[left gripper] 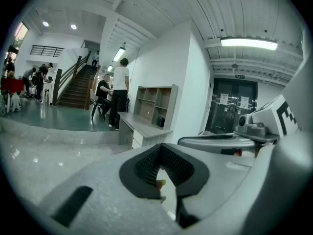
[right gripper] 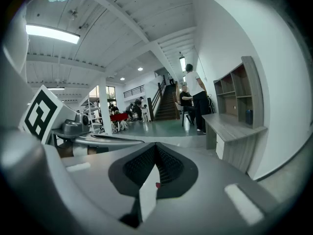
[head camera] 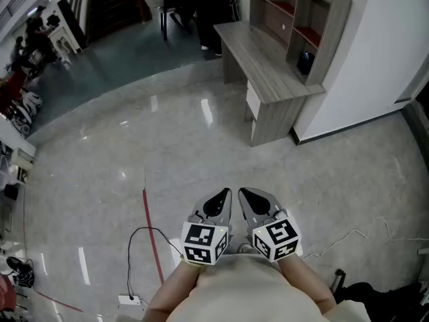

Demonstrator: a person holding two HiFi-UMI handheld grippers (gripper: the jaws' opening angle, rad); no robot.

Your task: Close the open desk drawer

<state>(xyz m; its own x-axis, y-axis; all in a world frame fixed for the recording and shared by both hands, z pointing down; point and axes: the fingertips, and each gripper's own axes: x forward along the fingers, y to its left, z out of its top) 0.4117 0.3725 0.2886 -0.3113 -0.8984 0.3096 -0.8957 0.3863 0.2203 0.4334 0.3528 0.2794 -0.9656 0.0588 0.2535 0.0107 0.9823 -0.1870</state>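
Task not started, by my read. The drawer [head camera: 253, 102] shows as a white front under the counter's [head camera: 268, 69] front edge, close to its near end. It stands a little proud of the frame, so I judge it open.

Both grippers sit close in to the person's body, well apart from the counter, with bare floor [head camera: 147, 146] between. Left gripper [head camera: 222, 197] clenched, empty. Right gripper [head camera: 249, 196] clenched too, nothing between its pads.

Left to do: walk up and push the drawer front home.

Hard to make out: how far the drawer is out, any handle, its inside. Drawer too small in both gripper views to help
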